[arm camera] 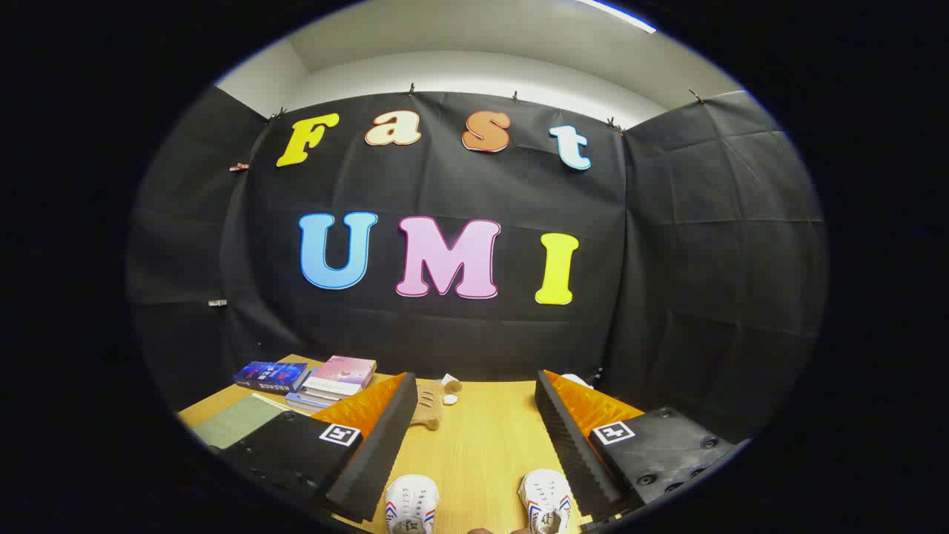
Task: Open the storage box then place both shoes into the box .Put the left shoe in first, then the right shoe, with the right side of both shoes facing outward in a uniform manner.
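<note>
two white shoes with red and blue stripes on their sides stand on the wooden table [482, 437], toes pointing away toward the booth wall. the shoe on the left [410, 503] and the shoe on the right [546, 500] sit side by side but well apart, with a strip of bare tabletop between them. both lie low between the gripper's fingers, each near the inner face of the finger on its own side, and neither is touched; only the front part of each shoe can be seen

the gripper [472, 397] is held wide apart, its two fingers [382, 445] splayed out to either side of the shoes and clamped on nothing, with the tabletop showing plainly in the gap

beyond the fingertips, toward the far edge of the table, lies a small tan object [428, 404] with ridges, just beside the left fingertip, and next to it a couple of small pale round pieces [450, 398]; what they are cannot be told. a small white thing [577, 380] peeks out behind the right finger, too hidden to name

further left, near the table's back corner, a stack of books [335, 382] with a pink cover on top rests beside a dark blue book [270, 376]. a flat green pad [237, 420] lies on the table nearer the left finger
</note>
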Demonstrator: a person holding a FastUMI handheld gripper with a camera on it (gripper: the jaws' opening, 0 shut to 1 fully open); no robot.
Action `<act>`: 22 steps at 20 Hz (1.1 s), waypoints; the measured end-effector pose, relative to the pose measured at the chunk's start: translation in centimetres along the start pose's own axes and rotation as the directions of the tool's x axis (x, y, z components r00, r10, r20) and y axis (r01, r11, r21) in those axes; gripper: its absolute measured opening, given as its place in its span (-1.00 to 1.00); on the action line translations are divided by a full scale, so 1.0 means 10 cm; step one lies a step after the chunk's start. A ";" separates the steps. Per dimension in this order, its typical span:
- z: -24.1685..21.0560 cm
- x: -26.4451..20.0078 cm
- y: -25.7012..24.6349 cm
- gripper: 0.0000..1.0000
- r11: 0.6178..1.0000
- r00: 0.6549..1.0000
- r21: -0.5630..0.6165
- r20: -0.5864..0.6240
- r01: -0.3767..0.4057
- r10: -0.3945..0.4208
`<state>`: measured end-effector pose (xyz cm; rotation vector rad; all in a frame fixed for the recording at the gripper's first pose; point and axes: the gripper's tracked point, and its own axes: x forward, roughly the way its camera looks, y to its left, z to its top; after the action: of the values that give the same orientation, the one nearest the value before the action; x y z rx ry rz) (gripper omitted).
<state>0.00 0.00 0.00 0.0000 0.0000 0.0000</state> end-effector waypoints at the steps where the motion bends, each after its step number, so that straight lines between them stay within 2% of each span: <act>1: 0.01 0.00 0.02 0.95 1.000 1.000 0.003 0.004 -0.004 0.004; 10: -0.06 -0.12 0.22 0.95 0.999 0.999 -0.018 0.005 -0.034 0.034; 22: -0.10 -0.17 0.17 0.95 0.999 1.000 -0.021 0.004 0.024 -0.024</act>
<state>-1.75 1.66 -0.96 -0.0207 -0.0035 -0.0239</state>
